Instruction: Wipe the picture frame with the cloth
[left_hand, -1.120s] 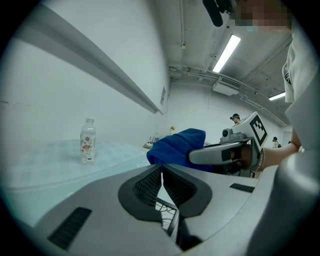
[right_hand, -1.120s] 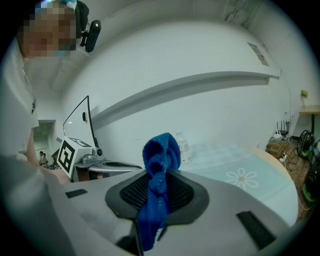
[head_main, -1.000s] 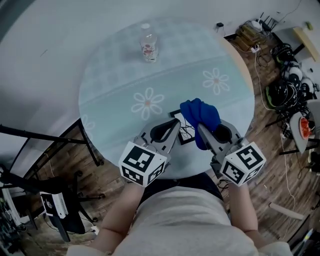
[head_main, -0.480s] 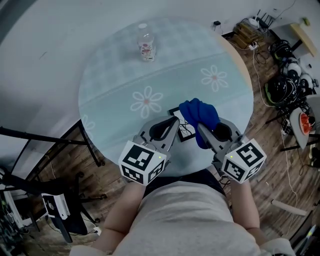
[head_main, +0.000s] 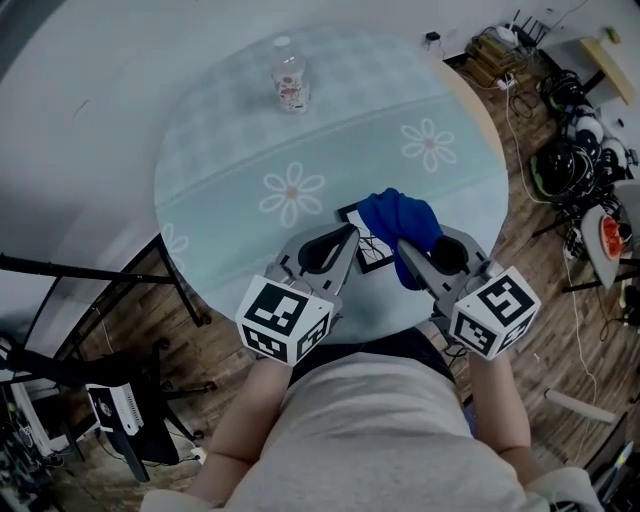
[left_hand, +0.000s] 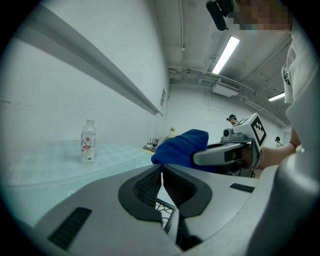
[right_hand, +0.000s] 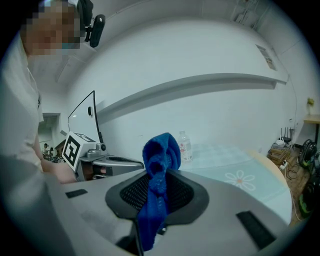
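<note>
Right now the left gripper (head_main: 350, 236) reaches the near left corner of the small black-edged picture frame with a line-pattern print (head_main: 369, 251). The frame lies at the near side of the round table with a pale teal flower-print cover (head_main: 230, 150). In the left gripper view its jaws (left_hand: 161, 175) stand drawn almost together. The frame's dark edge (left_hand: 168, 218) shows in the slot between them, so they appear to pinch it.

The right gripper (head_main: 404, 250) comes in at the frame's right side, close beside the left one. Its jaws (right_hand: 157, 186) are closed on the bunched blue cloth (right_hand: 160, 156), which rises in a rounded fold above the pads and hangs in a strip below them. From the head view the cloth (head_main: 400, 218) covers the frame's far right corner. In the left gripper view the same blue bundle (left_hand: 182, 147) sits just beyond the frame.

A clear plastic bottle with a floral label (head_main: 288, 72) stands upright well beyond the frame, near the table's far edge.
</note>
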